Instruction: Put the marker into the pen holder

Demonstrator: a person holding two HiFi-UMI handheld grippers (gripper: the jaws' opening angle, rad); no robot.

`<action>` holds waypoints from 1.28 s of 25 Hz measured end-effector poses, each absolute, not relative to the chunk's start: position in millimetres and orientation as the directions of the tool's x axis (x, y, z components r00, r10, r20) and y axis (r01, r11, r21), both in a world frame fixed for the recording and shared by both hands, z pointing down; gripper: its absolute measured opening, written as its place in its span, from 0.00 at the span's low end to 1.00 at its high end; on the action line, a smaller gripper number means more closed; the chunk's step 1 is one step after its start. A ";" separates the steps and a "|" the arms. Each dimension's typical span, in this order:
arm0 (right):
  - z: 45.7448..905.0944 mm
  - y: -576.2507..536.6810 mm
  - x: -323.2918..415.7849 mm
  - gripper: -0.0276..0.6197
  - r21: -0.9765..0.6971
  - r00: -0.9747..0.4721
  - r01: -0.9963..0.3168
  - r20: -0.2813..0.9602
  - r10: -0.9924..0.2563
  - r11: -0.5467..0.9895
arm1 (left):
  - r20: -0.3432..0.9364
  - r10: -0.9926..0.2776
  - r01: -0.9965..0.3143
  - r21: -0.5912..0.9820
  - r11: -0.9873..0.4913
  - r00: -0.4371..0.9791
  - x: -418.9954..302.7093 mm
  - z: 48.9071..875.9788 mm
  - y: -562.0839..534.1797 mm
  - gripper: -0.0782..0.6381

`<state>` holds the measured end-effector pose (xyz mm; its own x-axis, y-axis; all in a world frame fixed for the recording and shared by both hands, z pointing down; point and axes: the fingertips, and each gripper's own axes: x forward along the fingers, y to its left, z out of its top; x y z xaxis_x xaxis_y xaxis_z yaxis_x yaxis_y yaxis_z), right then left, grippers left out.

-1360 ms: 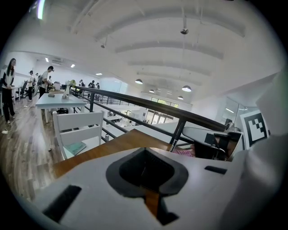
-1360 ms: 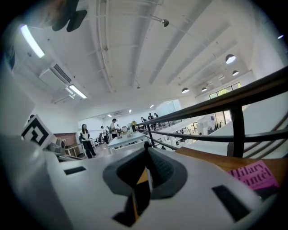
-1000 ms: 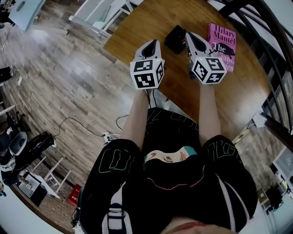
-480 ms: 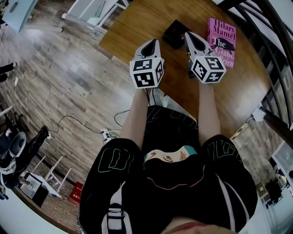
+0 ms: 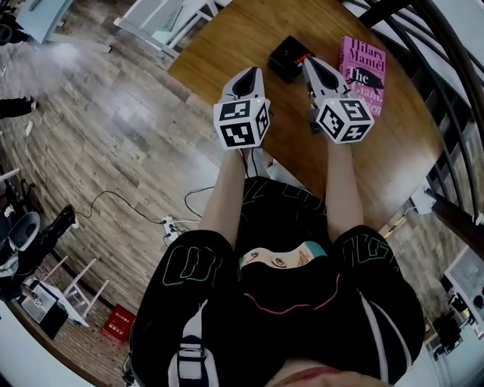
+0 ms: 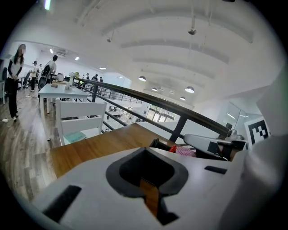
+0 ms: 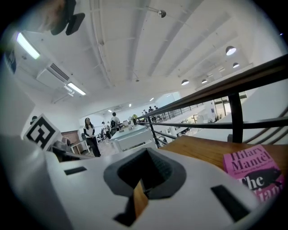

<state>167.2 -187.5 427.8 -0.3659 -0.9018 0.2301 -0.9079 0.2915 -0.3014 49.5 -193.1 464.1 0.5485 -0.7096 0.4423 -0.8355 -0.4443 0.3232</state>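
Observation:
A black pen holder [image 5: 287, 60] stands on the wooden table [image 5: 249, 30]; in the left gripper view it is a dark box [image 6: 157, 143] past the jaws. A small red item [image 5: 305, 57] touches its right edge, and I cannot tell whether it is the marker. My left gripper [image 5: 249, 73] hovers over the table's near edge, left of the holder, its jaws together with nothing between them [image 6: 149, 194]. My right gripper [image 5: 311, 63] has its tip just right of the holder, jaws also together and empty [image 7: 137, 197].
A pink book [image 5: 365, 69] lies right of the holder, close to the right gripper, and also shows in the right gripper view [image 7: 254, 173]. A black railing [image 5: 423, 38] curves round the table's far right side. White chairs [image 5: 162, 19] stand at the table's left. Wood floor lies below.
Both grippers stay nearly where they were, still shut. The right gripper's tip has crept a little closer to the holder, and the head view has shifted slightly.

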 end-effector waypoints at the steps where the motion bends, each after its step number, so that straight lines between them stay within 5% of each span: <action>1: 422.6 -184.3 167.0 0.05 -0.298 -0.367 -0.907 0.217 -0.905 0.297 | 0.430 -0.719 -0.837 0.324 -0.441 0.545 47.9 460.1 -190.9 0.12; 32: 312.2 -73.6 230.3 0.05 -0.121 -0.282 -0.954 0.053 -0.958 0.275 | 0.158 -0.888 -0.899 0.149 -0.412 0.433 47.0 335.3 -121.3 0.12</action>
